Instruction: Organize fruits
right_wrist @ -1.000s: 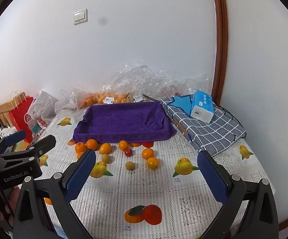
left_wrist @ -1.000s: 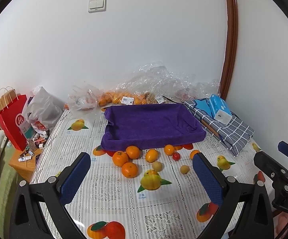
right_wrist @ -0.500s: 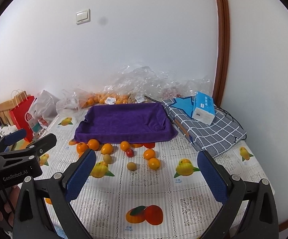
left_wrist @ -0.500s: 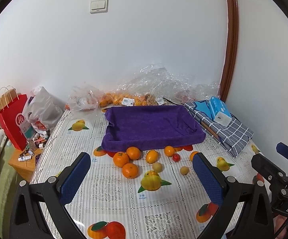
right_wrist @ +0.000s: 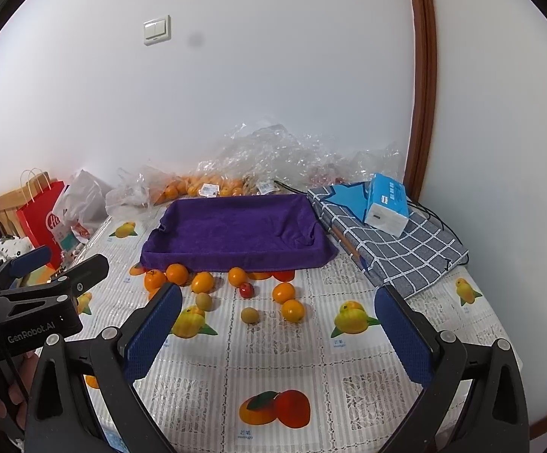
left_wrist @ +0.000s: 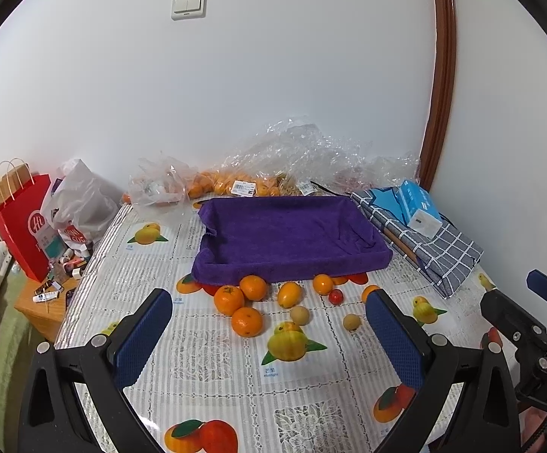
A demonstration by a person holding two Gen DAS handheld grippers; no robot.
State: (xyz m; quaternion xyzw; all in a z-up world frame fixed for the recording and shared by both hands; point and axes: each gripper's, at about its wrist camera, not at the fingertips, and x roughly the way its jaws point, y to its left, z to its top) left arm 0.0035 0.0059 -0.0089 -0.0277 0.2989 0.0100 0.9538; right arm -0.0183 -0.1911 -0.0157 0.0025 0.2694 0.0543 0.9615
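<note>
Peeking from under purple tray (left_wrist: pixel 292 238): fruit (left_wrist: pixel 353 278).

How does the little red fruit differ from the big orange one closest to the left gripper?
The small red round fruit is far smaller than the large orange citrus fruit. The red one is glossy; the orange one looks matte and dimpled. The red one lies nearer the purple towel-lined tray; the orange one sits further out. Both rest loose on the fruit-print tablecloth, ungripped.
</note>
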